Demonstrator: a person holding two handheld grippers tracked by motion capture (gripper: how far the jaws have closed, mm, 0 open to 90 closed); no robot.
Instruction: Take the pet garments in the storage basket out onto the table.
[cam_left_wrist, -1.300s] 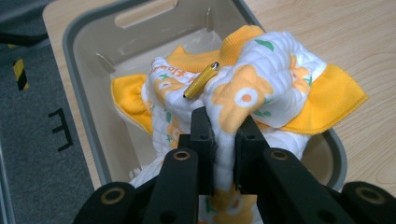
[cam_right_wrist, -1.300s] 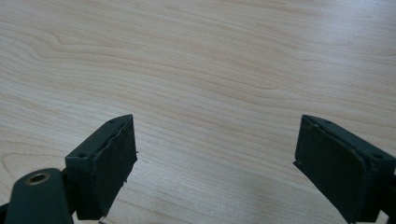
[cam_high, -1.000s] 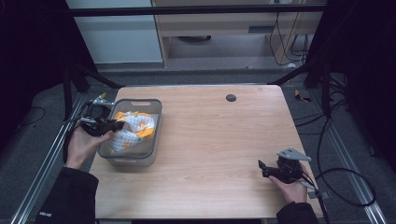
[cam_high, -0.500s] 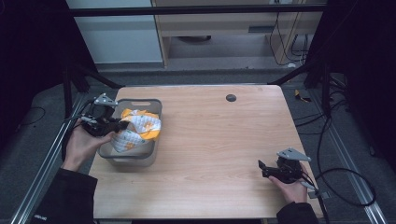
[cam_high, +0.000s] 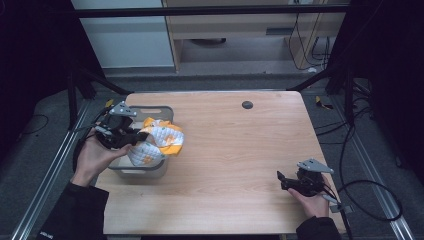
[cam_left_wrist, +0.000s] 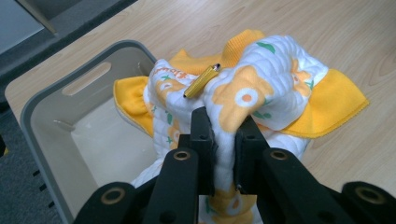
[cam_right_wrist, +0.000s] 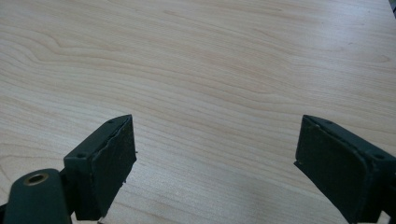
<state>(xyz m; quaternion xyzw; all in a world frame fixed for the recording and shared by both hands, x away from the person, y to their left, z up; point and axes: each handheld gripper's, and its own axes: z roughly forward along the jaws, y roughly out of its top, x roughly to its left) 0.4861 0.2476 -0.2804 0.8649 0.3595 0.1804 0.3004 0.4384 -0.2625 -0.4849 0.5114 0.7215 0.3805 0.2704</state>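
My left hand-held gripper (cam_left_wrist: 223, 140) pinches the cloth (cam_left_wrist: 261, 88) over the bin (cam_left_wrist: 42, 116); my right hand-held gripper (cam_right_wrist: 215, 163) gapes wide above the tabletop (cam_right_wrist: 210, 70).

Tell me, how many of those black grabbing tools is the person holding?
2. The left gripper is over the grey bin at the table's left, shut on a yellow-and-white quilted cloth. The right gripper rests open near the table's front right corner.

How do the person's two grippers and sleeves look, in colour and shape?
Both grippers are black. The left gripper and the right gripper each carry a grey three-cornered plate on top and trail a dark cable. The right one's jaws are flat, rectangular black pads; brass-coloured rings sit in the arms' holes. The sleeves are dark, with a small white label at the left cuff.
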